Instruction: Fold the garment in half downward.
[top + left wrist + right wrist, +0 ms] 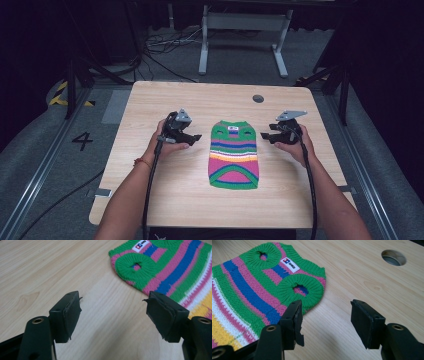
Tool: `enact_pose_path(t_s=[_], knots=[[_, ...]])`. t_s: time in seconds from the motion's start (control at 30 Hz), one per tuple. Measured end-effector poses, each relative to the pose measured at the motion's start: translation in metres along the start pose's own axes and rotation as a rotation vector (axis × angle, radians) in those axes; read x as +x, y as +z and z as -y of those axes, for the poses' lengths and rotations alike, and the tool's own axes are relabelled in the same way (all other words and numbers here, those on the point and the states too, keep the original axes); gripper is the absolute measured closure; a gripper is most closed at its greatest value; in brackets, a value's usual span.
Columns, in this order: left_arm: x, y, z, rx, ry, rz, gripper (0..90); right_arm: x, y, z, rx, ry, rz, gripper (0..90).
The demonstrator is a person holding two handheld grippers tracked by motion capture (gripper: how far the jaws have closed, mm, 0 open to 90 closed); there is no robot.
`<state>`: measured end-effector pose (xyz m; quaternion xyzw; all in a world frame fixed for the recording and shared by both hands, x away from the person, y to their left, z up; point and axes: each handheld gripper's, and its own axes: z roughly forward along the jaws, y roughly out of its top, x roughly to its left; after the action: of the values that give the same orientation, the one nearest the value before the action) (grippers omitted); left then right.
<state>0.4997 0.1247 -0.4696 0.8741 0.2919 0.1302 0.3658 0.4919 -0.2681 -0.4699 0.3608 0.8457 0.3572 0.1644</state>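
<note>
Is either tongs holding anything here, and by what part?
Nothing is held. Left tongs and right tongs are open, on either side of the sweater.

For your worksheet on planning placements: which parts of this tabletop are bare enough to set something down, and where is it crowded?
Bare: the wood between the knitted sweater and the table near edge, and the far strip beside the round hole. Crowded: the middle band, with left gripper and right gripper flanking the sweater.

- We see a light wood-grain counter [165, 190], smooth, faint sheen.
- Striped sweater [234, 155]: chunky knit cloth, matt, ribbed green trim, small glossy white label [290, 264].
- Left hand-held gripper [113, 315] and right hand-held gripper [326, 322]: matt black plastic, pad edges ragged, brass-look inserts.
</note>
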Motion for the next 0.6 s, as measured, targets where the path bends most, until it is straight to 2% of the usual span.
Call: enact_pose_path(t_s=[0.07, 0.1, 0.2, 0.27, 0.3, 0.37, 0.43, 0.47, 0.5, 0.53, 0.6], knots=[[0.001, 0.002, -0.002, -0.005, 0.001, 0.005, 29.2, 0.000, 0.005, -0.004, -0.002, 0.001, 0.003, 42.5], [0.002, 0.004, -0.003, -0.013, 0.009, -0.008, 31.4, 0.000, 0.007, -0.005, -0.005, 0.002, 0.004, 42.2], [0.005, 0.012, -0.008, -0.004, -0.002, 0.006, 30.5, -0.002, 0.011, -0.009, -0.012, 0.006, 0.003, 42.7], [0.008, 0.017, -0.014, -0.012, -0.004, 0.009, 31.5, -0.001, 0.016, -0.012, -0.006, -0.018, 0.019, 43.2], [0.009, 0.019, -0.016, -0.011, -0.004, 0.007, 32.6, -0.001, 0.021, -0.015, 0.007, -0.007, 0.005, 43.0], [0.009, 0.023, -0.020, -0.015, -0.008, 0.016, 33.3, 0.000, 0.025, -0.019, 0.004, -0.012, 0.012, 43.6], [0.010, 0.029, -0.024, -0.017, -0.007, 0.011, 34.2, -0.001, 0.028, -0.022, -0.003, 0.006, -0.005, 44.3], [0.010, 0.032, -0.026, -0.015, -0.008, 0.011, 34.9, 0.000, 0.029, -0.023, -0.008, -0.006, 0.002, 45.7], [0.010, 0.036, -0.027, -0.012, -0.020, 0.017, 35.7, 0.001, 0.032, -0.025, 0.007, -0.009, 0.005, 45.6], [0.010, 0.039, -0.028, -0.009, -0.020, 0.028, 36.1, 0.001, 0.036, -0.026, 0.016, -0.006, -0.002, 45.7], [0.009, 0.042, -0.029, -0.004, -0.016, 0.025, 37.5, 0.002, 0.042, -0.028, 0.029, -0.012, 0.009, 46.2]])
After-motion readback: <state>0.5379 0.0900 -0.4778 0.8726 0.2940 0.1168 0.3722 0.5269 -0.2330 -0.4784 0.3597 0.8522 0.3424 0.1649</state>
